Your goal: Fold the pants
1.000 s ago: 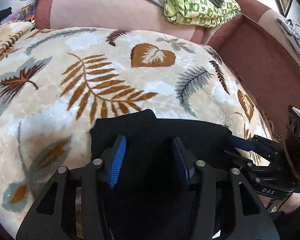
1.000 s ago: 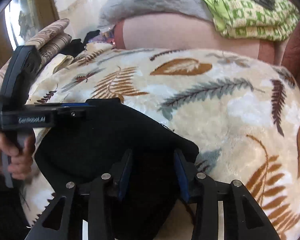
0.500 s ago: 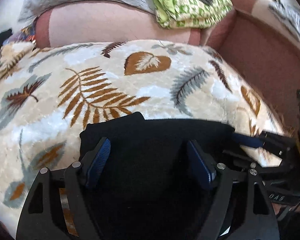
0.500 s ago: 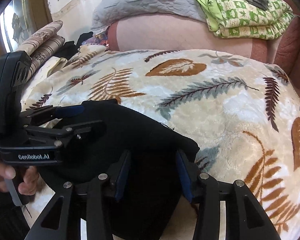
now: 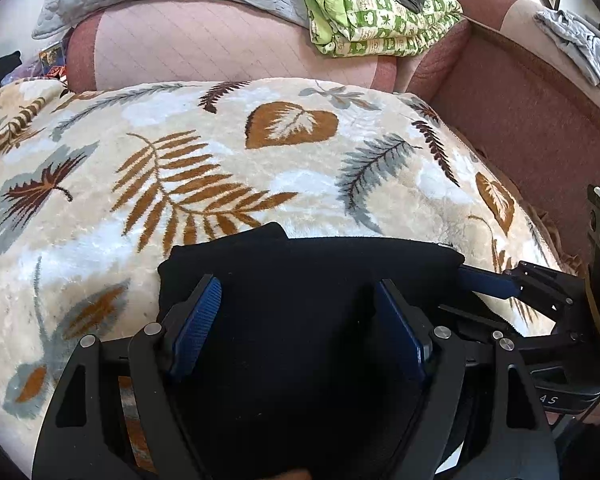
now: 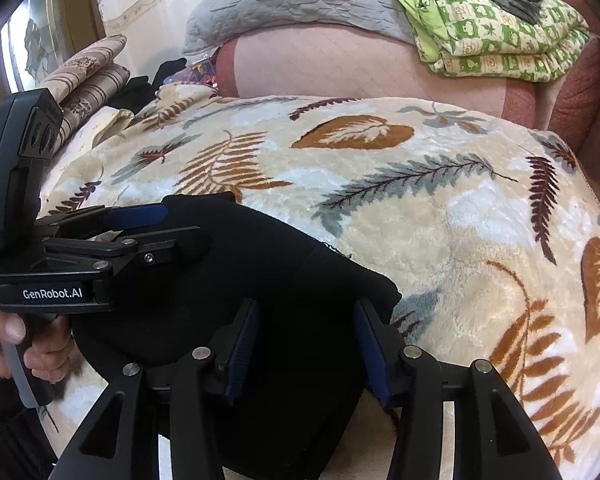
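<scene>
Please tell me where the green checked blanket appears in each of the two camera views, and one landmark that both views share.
Left wrist view: green checked blanket lies top, right of centre, on the sofa back.
Right wrist view: the blanket lies at top right.
Shared landmark: the brown heart-shaped leaf on the leaf-patterned cover, below the blanket.

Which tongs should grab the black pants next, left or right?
Probably the left tongs: wide open, squarely over the middle of the folded black pants. The right tongs are open too, but sit at the bundle's corner, near the leaf blanket.
</scene>
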The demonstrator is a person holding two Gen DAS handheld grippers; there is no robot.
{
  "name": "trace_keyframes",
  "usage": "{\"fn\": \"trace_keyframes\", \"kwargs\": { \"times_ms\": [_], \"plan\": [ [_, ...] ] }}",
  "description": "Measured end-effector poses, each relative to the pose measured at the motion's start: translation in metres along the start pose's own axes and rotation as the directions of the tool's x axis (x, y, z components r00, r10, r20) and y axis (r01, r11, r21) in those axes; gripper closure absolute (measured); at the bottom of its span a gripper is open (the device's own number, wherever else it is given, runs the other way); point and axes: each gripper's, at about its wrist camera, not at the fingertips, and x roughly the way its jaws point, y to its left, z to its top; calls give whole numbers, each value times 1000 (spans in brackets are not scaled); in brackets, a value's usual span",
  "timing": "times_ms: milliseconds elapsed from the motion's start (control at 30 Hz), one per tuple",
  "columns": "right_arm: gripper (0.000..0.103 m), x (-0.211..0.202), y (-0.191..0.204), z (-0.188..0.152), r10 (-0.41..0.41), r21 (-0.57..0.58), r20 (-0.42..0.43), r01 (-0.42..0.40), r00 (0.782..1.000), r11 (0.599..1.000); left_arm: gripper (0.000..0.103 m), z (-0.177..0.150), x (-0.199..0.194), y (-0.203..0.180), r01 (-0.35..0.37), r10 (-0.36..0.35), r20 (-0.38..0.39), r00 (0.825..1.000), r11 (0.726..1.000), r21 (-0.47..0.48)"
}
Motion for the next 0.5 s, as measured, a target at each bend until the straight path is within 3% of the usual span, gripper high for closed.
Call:
{"fn": "trace_keyframes", "kwargs": {
  "times_ms": [300, 400, 467, 500],
  "plan": [
    [55, -3, 4, 4, -31, -8, -1, 31, 1000, 1000, 24, -2, -9, -4, -16, 15, 32, 999, 999, 38],
    [55, -30, 3, 4, -64, 9, 87, 64, 994, 998, 24, -8, -39, -2, 5, -7, 85, 996, 1000, 20],
    [55, -58, -2, 1, -42, 64, 141, 33, 989, 997, 13, -15, -65, -2, 24, -23, 129, 991, 1000, -6],
    [55, -71, -2, -3, -35, 79, 149, 23, 988, 997, 0, -20, -82, -3, 33, -30, 170, 985, 999, -17]
  ]
}}
